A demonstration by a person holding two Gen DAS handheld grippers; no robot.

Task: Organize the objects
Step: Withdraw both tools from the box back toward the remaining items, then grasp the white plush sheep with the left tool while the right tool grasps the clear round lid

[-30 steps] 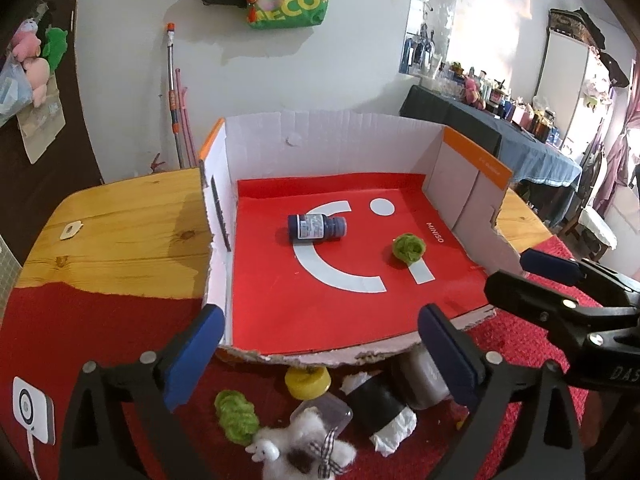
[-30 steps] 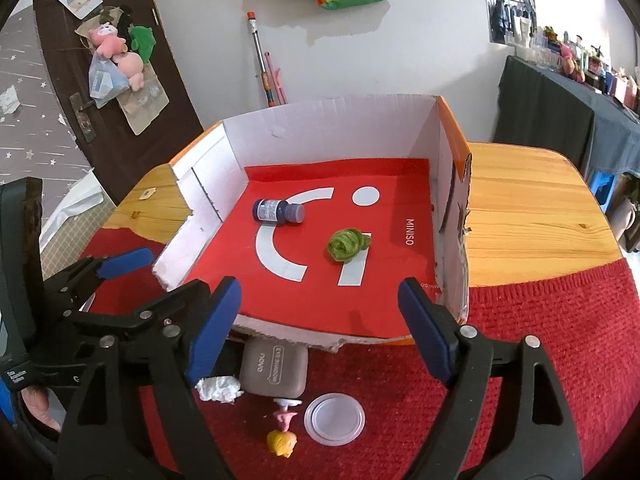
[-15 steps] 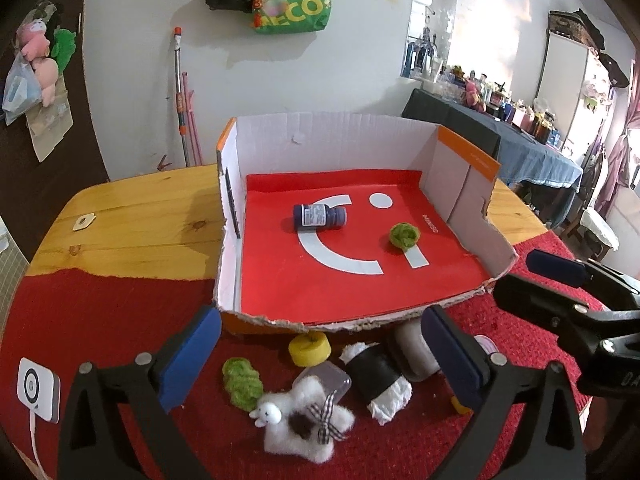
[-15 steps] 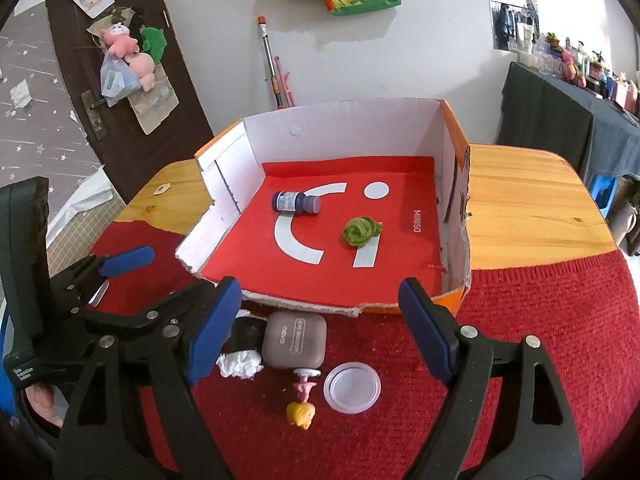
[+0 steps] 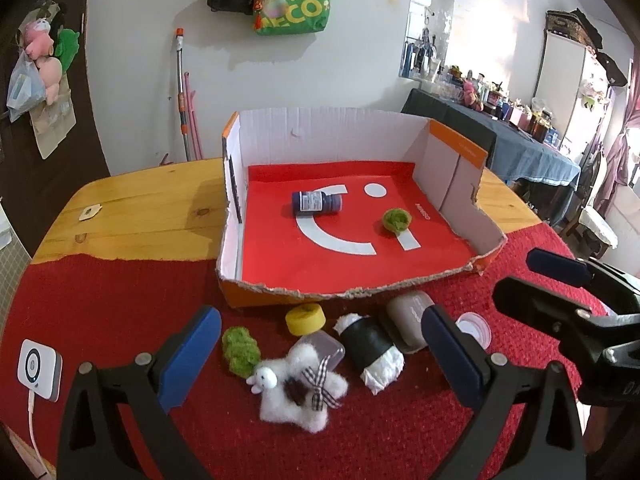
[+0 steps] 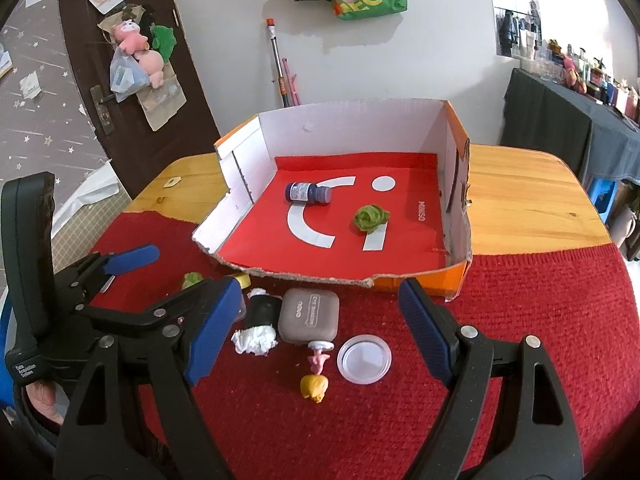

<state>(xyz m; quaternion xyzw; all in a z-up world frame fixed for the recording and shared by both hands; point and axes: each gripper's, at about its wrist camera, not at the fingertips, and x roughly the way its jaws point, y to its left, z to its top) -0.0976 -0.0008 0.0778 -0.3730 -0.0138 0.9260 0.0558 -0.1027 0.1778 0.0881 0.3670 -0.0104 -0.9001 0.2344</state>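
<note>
From the left wrist view, the left gripper stood wide with nothing between its blue pads, hanging over a cluster of small things on the red cloth that covered the near part of the wooden table. Under it lay a white plush sheep with a checked bow, a green fuzzy piece, a yellow ring, a black roll with white ends and a grey case. Beyond them sat the cardboard box, its front wall torn low. Its red floor carried a white smile mark and small white lettering too distorted to read here. A dark blue bottle lay on its side inside, its label unreadable, with a green ball well apart to its right. A green bag on the wall read "MEG" over "ECO".

From the right wrist view, the right gripper was likewise wide and empty. Between its pads lay the grey case, printed with "QCY" upside down, touching a pink and yellow figurine, with a clear round lid just beside. The box floor's lettering read "MINISO", turned sideways. The left gripper showed at the left edge, its body marked "Data Acquisition System".
</note>
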